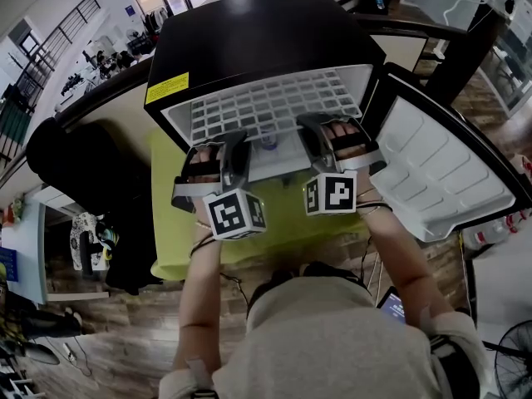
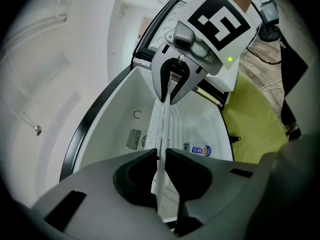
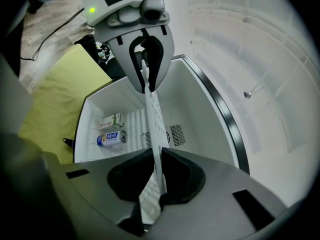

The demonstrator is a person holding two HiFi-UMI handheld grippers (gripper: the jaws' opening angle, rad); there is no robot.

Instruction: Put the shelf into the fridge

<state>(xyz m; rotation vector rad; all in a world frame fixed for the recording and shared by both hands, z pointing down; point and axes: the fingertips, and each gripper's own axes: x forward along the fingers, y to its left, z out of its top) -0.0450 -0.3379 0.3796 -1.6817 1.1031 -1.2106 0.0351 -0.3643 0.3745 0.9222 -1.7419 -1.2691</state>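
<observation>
Head view, 12 o'clock: a black fridge (image 1: 266,32) stands on a yellow-green surface (image 1: 170,223), its door (image 1: 440,173) swung wide toward 3 o'clock. A yellow sticker (image 1: 167,88) sits on the fridge's front edge at 10 o'clock; its print is too small to read. The white grid shelf (image 1: 266,106) lies level across the fridge's open mouth.

Both grippers hold the shelf by its near edge, and each carries a cube with black-and-white square markers. The left gripper (image 1: 218,150) holds at 9 o'clock of that edge and the right gripper (image 1: 326,135) at 3 o'clock.

In the left gripper view, the left gripper (image 2: 162,156) pinches the thin shelf (image 2: 163,124), which is seen edge-on, with both pads pressed on it. The right gripper (image 2: 175,91) clamps the same edge at 12 o'clock.

In the right gripper view, the right gripper (image 3: 159,159) likewise pinches the shelf (image 3: 152,114). On the fridge floor at 9 o'clock lie a blue-and-white can (image 3: 111,139) and a green-and-white carton (image 3: 111,120). Both bear lettering that cannot be read.
</observation>
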